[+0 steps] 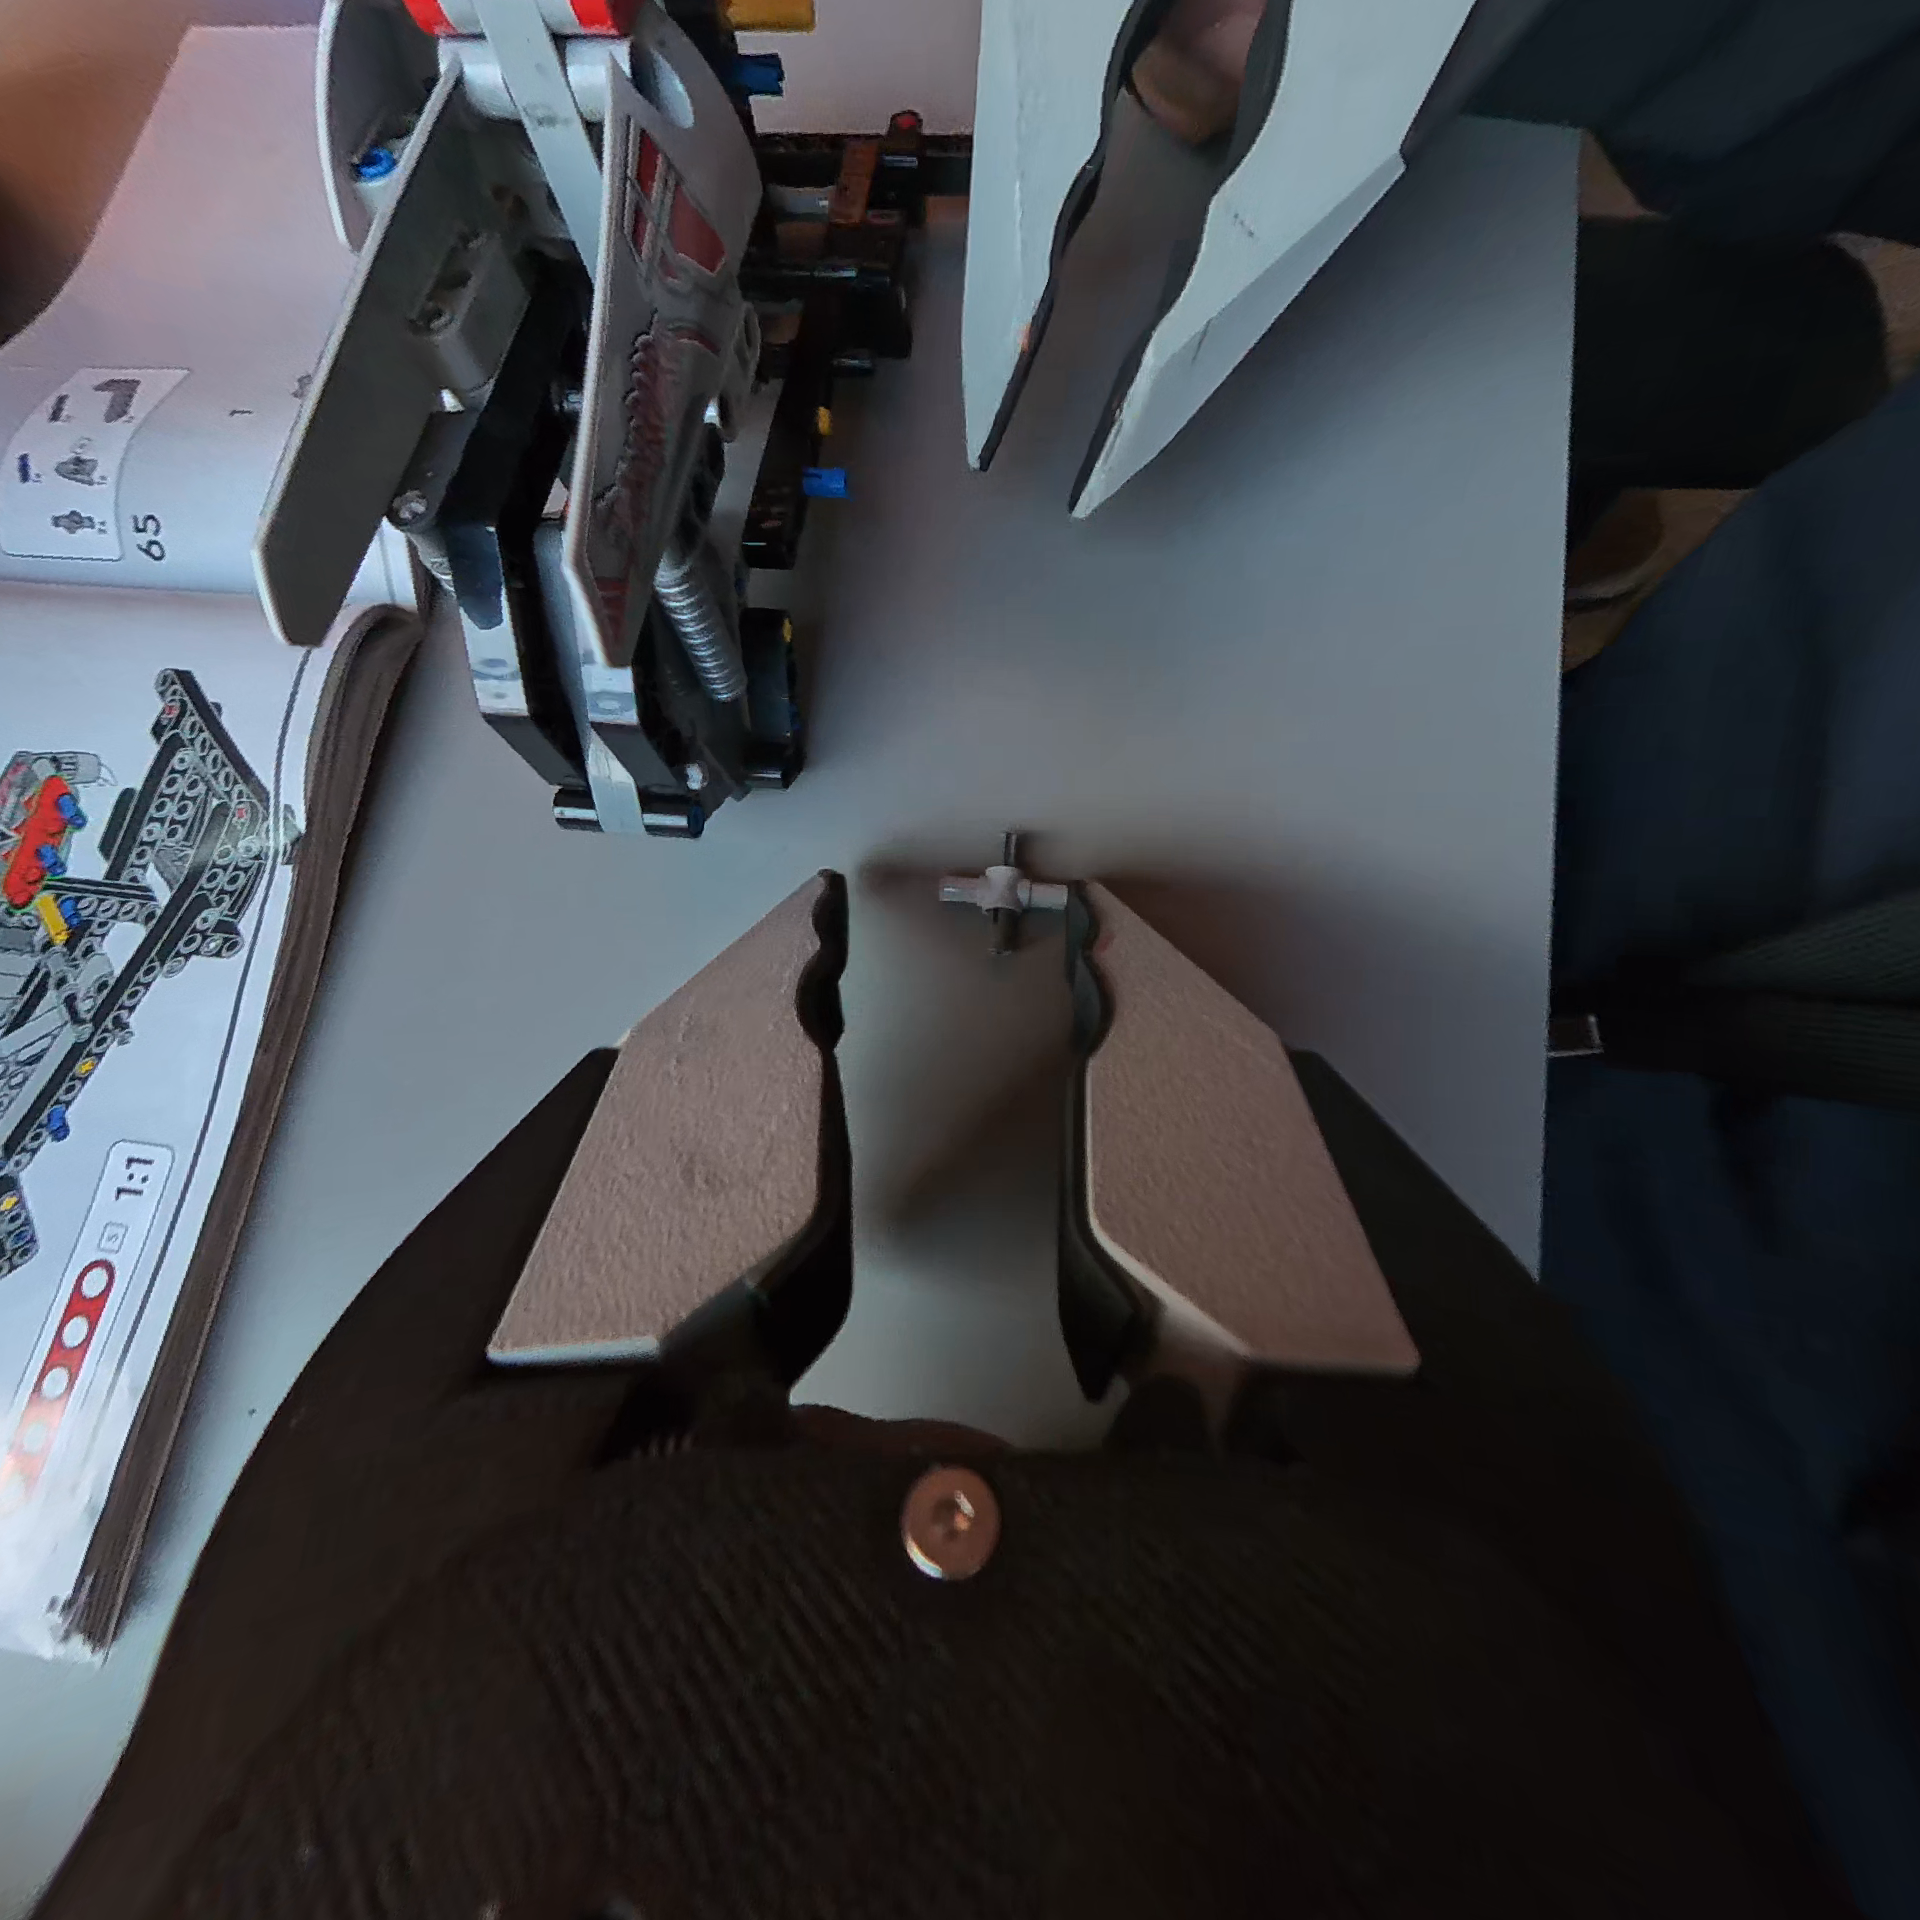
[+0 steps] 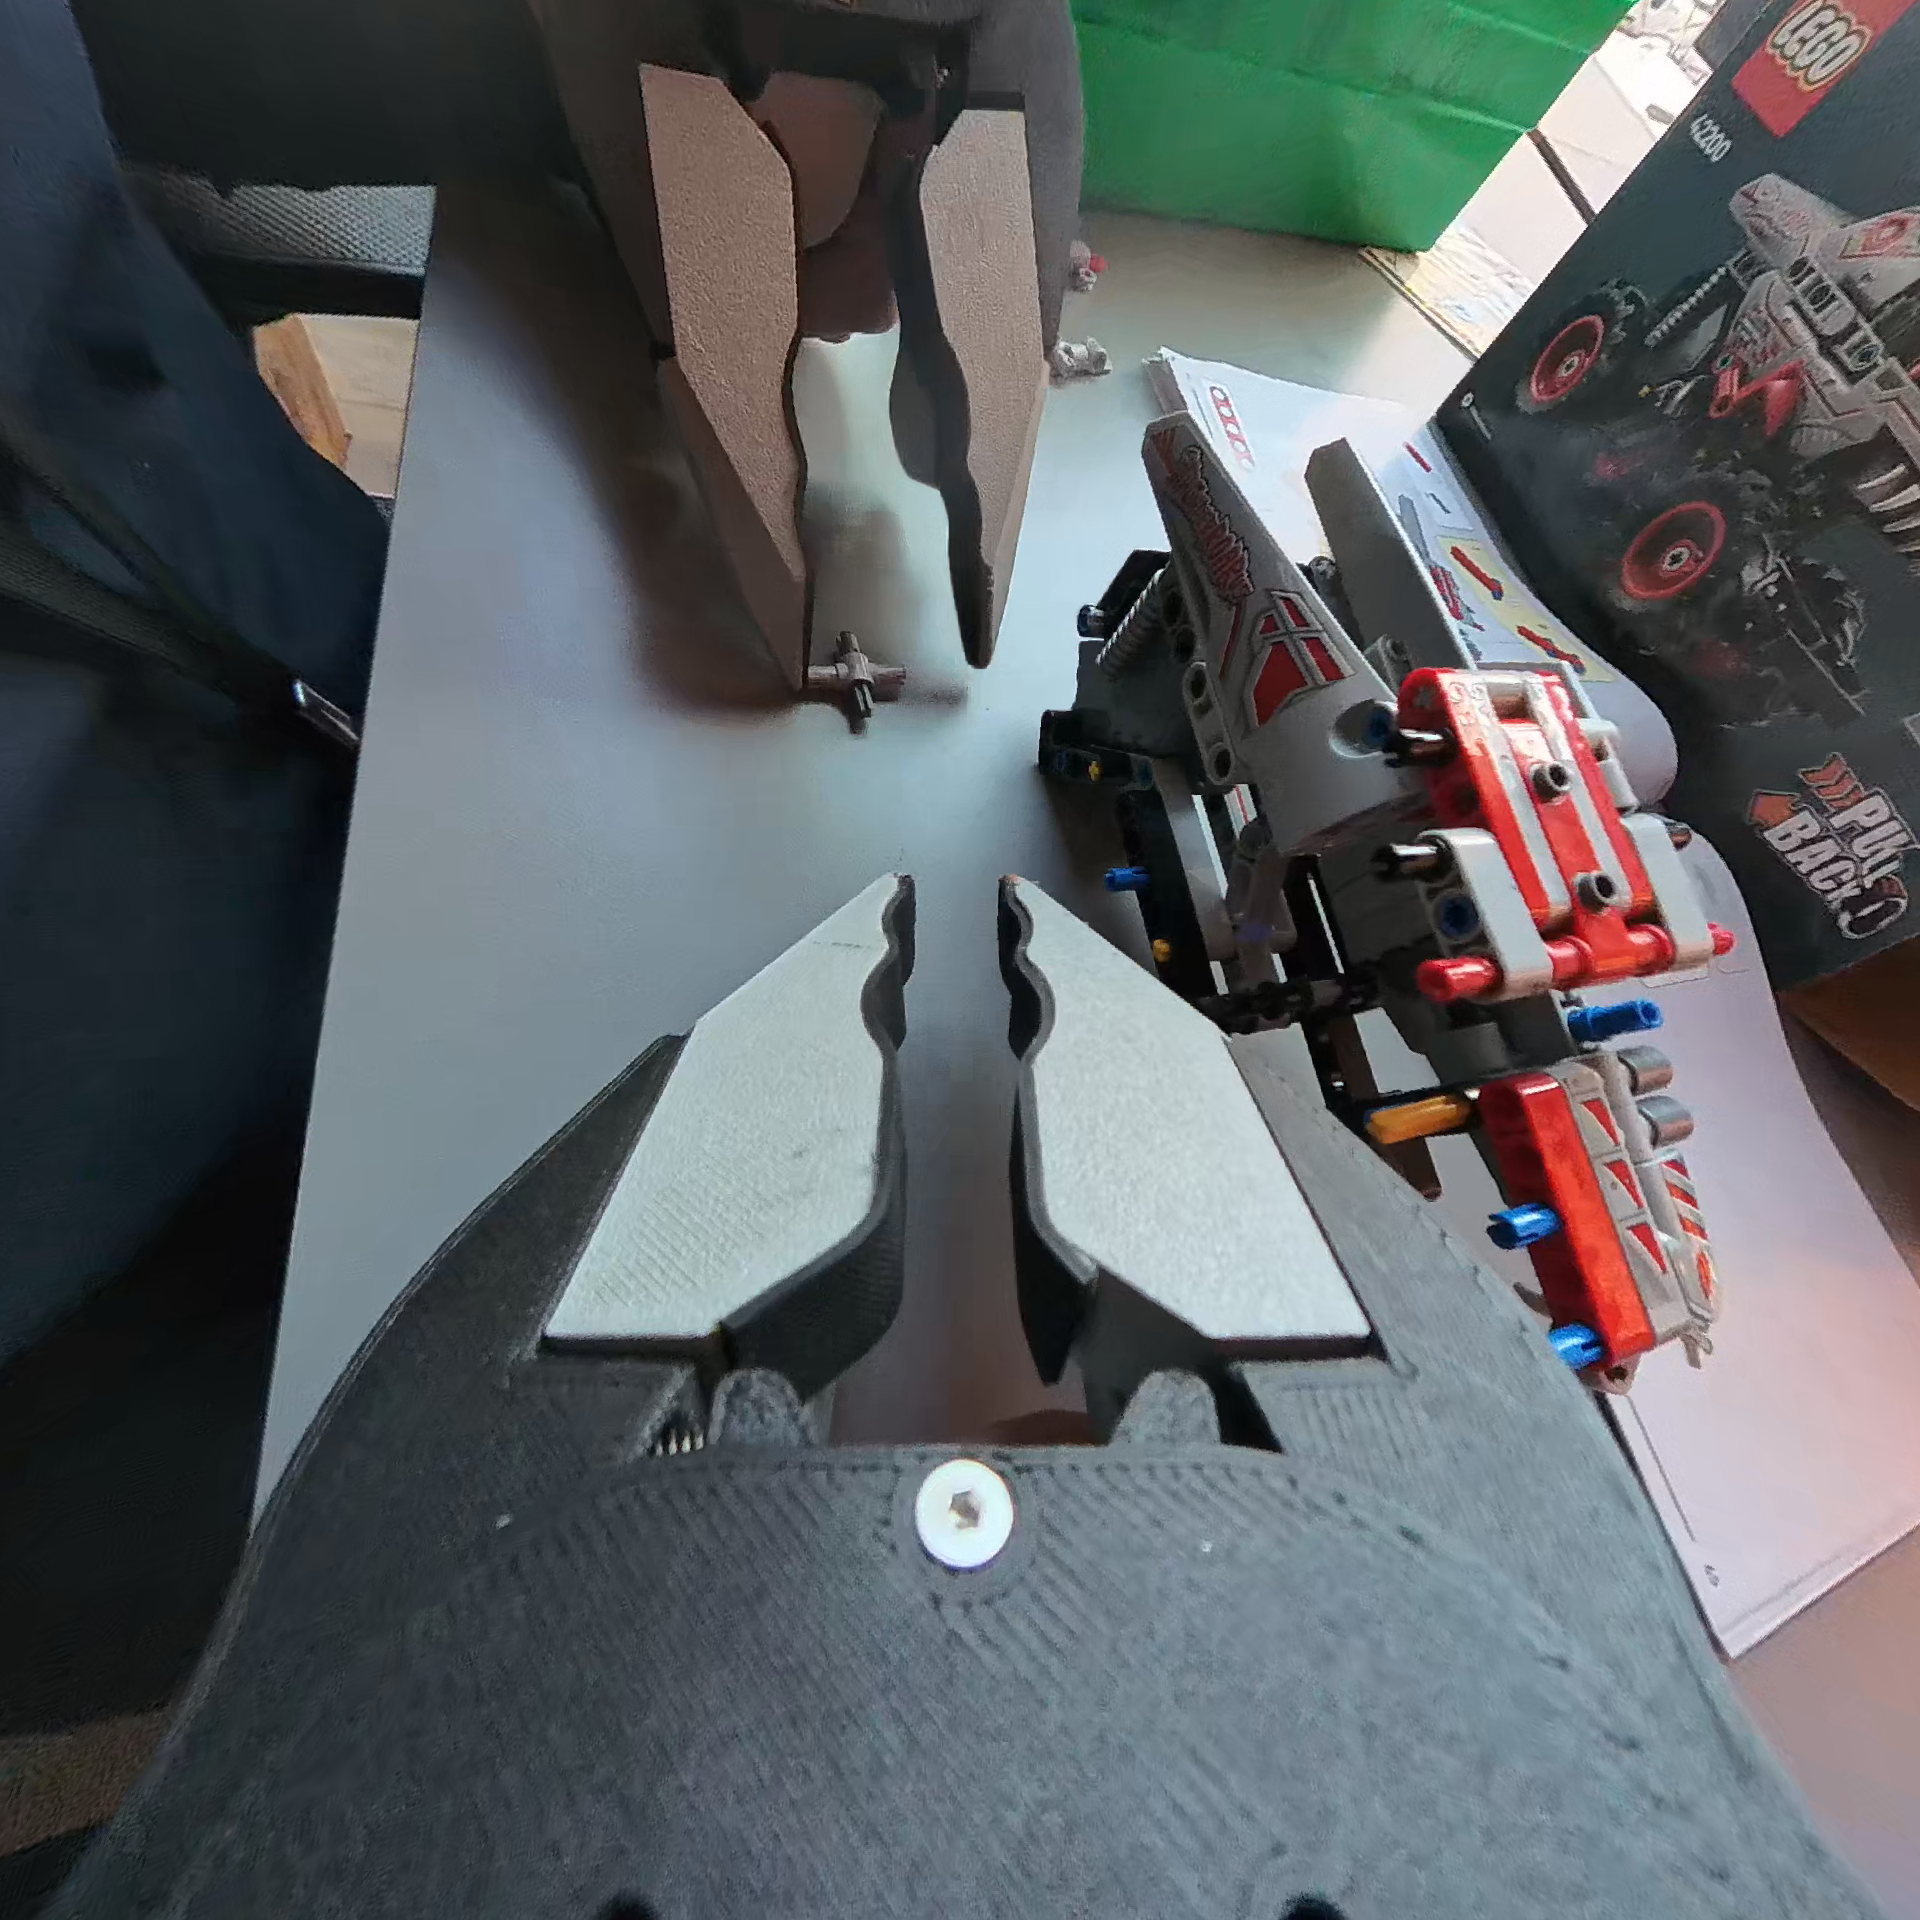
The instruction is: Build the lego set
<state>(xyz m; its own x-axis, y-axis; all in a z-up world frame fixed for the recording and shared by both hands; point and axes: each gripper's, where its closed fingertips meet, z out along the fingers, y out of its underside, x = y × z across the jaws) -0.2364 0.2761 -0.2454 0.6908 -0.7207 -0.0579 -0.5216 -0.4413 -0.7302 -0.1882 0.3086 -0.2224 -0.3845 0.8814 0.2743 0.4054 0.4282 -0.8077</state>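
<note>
My left gripper (image 1: 954,899) is wide open, holding nothing, low over the grey table (image 1: 1247,727). A small grey connector (image 1: 1000,894) with a dark pin through it lies flat between the tips, its right end at or touching my right finger (image 1: 1081,935); grey axis runs across the gap, pin along the fingers. My right gripper (image 2: 956,894) has its fingers a narrow gap apart, empty, well short of the connector (image 2: 854,677).

The truck build (image 1: 623,468) lies on the table beside both tools, its long axis roughly along the grippers' line: grey panels with red markings, black frame, blue pins, a spring.

The left view shows the open manual (image 1: 156,935) left of the build. Only the right view shows the build's red front (image 2: 1538,831), the set box (image 2: 1714,520), a green box (image 2: 1299,104) and loose grey bits (image 2: 1081,358) far back.
</note>
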